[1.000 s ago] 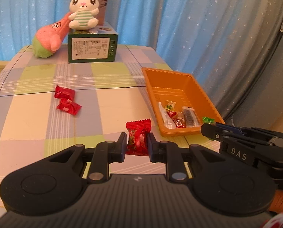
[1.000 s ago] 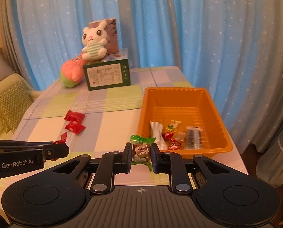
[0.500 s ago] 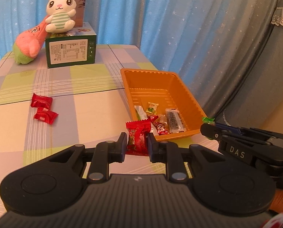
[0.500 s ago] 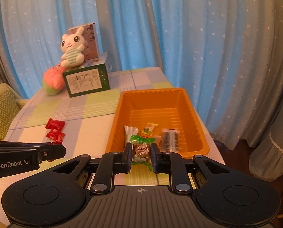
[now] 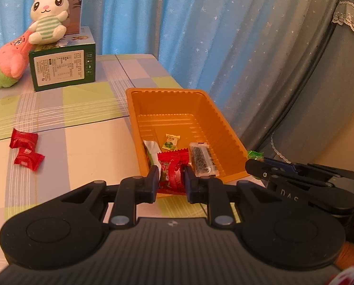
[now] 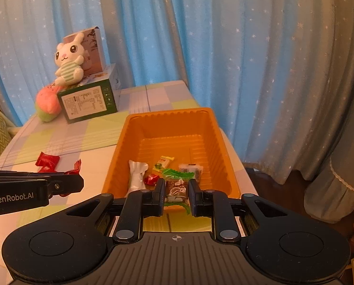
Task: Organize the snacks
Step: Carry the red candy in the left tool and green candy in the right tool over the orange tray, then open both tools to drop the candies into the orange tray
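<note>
**Both snacks carried up to the tray**

Both grippers have swung in toward the orange tray (image 5: 227, 128) at the surface's right edge, which now sits squarely ahead of them. Left gripper (image 5: 171, 180) is clamped on a red candy (image 5: 172, 171), held just at the tray's near rim; right gripper (image 6: 176, 193) is clamped on a green-wrapped snack (image 6: 175, 185) above the near end, ready, I'd judge, for dropping. Two red candies (image 5: 26, 149) wait near the left edge.

Checked table (image 5: 86, 142) — orange tray (image 5: 227, 128), two red candies (image 5: 26, 149), green box (image 5: 63, 71), perhaps plush (image 5: 9, 64)
</note>
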